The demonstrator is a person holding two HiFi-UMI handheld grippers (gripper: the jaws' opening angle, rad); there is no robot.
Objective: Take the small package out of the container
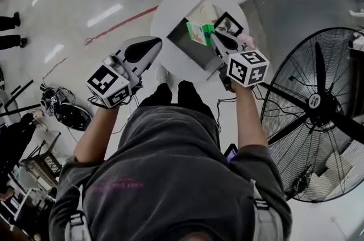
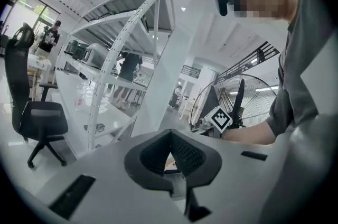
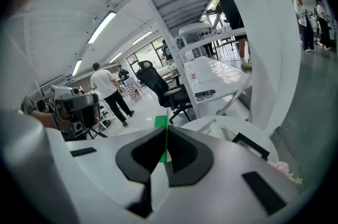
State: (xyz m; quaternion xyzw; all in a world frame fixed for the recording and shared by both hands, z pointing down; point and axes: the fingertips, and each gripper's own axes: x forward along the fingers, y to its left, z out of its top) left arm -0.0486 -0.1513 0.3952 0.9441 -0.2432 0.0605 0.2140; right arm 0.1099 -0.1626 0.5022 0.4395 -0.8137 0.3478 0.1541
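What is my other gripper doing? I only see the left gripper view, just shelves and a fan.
Observer: The right gripper is shut on a small green package.
Operator: Is it out of the box?
Observer: The head view shows it over the open grey container on a round white table; I can't tell if it's clear.
Operator: Where's mine?
Observer: The left gripper hangs just left of the table.

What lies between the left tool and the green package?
In the head view, a bare strip of the white table and the container's grey wall separate the left tool from the package.
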